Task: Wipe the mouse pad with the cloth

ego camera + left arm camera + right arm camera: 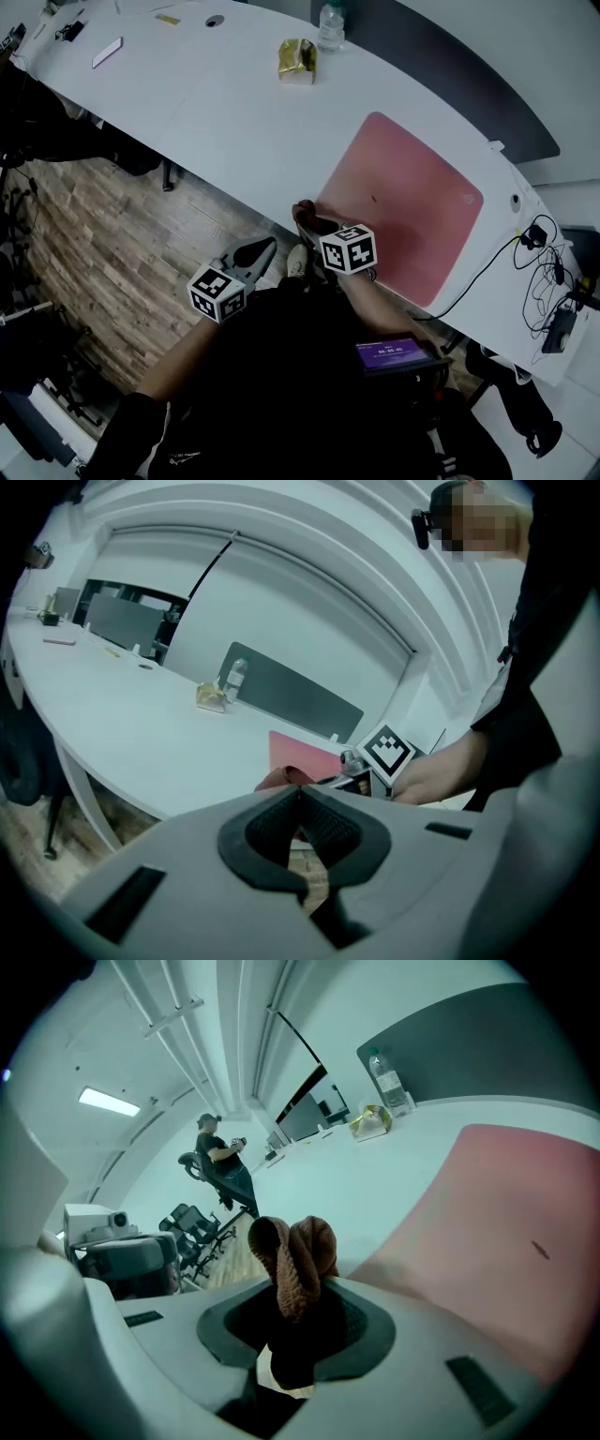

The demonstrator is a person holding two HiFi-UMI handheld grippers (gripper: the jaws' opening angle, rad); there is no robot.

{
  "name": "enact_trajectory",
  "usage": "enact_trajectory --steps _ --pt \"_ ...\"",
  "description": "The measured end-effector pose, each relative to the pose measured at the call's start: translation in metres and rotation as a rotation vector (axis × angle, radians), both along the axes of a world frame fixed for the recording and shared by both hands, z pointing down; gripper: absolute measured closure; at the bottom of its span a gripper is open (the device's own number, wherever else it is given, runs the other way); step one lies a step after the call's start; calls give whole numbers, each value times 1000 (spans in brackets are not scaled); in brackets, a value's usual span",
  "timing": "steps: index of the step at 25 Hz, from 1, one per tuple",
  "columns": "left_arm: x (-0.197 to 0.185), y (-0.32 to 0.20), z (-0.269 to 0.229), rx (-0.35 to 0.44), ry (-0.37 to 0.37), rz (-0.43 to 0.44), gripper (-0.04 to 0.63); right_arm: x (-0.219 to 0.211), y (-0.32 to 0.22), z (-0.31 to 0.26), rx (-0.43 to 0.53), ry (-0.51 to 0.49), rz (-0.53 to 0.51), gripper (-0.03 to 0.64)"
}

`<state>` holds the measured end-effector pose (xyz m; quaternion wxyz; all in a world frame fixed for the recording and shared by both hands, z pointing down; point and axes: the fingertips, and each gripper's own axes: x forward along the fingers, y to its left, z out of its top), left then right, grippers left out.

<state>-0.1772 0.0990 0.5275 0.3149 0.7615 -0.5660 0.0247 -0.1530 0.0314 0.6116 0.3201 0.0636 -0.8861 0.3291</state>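
The right gripper (pixel 307 217) clamps the bunched cloth (pixel 302 208) at the mouse pad's (pixel 403 202) near corner. The left gripper (pixel 265 249) hangs nearby, closed and empty. Wiping seems not yet begun.

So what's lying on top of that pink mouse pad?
Just a small dark speck shows on the mouse pad. The right gripper, holding the cloth, hides part of its near edge.

No text could be read anywhere. The purple screen (pixel 389 352) showed some characters, but they were too small. The label on the bottle (pixel 330 26) was blurred.
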Motion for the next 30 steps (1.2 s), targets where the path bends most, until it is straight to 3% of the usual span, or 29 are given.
enact_trajectory --steps 5,13,30 --pt "-1 -3 -3 5 1 1 586 -13 -30 -13 18 -54 63 502" --pt "7 -9 -7 19 2 49 586 13 -70 -2 77 36 159 502" --pt "55 -37 -10 55 16 279 586 127 -82 5 149 176 390 502"
